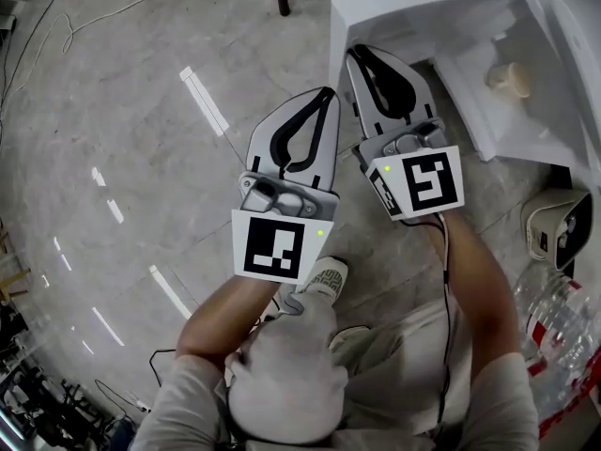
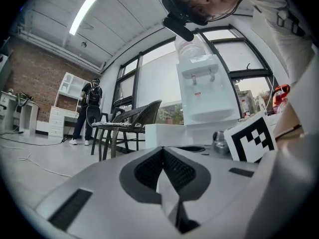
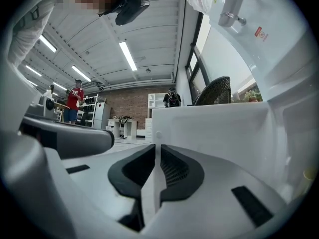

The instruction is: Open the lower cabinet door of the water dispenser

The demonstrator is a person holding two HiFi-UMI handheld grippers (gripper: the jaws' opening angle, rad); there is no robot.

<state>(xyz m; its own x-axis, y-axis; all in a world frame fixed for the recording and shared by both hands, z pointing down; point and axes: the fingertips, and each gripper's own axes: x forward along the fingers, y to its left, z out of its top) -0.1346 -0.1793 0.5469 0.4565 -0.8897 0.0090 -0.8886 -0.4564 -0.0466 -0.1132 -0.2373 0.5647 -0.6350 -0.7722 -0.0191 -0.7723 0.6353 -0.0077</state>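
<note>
As the head view looks down, the lower cabinet door [image 1: 423, 17] stands swung out from the water dispenser [image 1: 573, 54], white face towards both tools. The right gripper [image 1: 355, 53] is nearer, tips at the door's free left end; the left gripper [image 1: 329, 92] sits just beside it, further back. In the left gripper view the fingers are pressed together on nothing, the dispenser well ahead. In the right gripper view the fingers leave only a slit, nothing visible in it; the door's upright edge lies straight ahead, so I judge the next move is a sideways push there.
</note>
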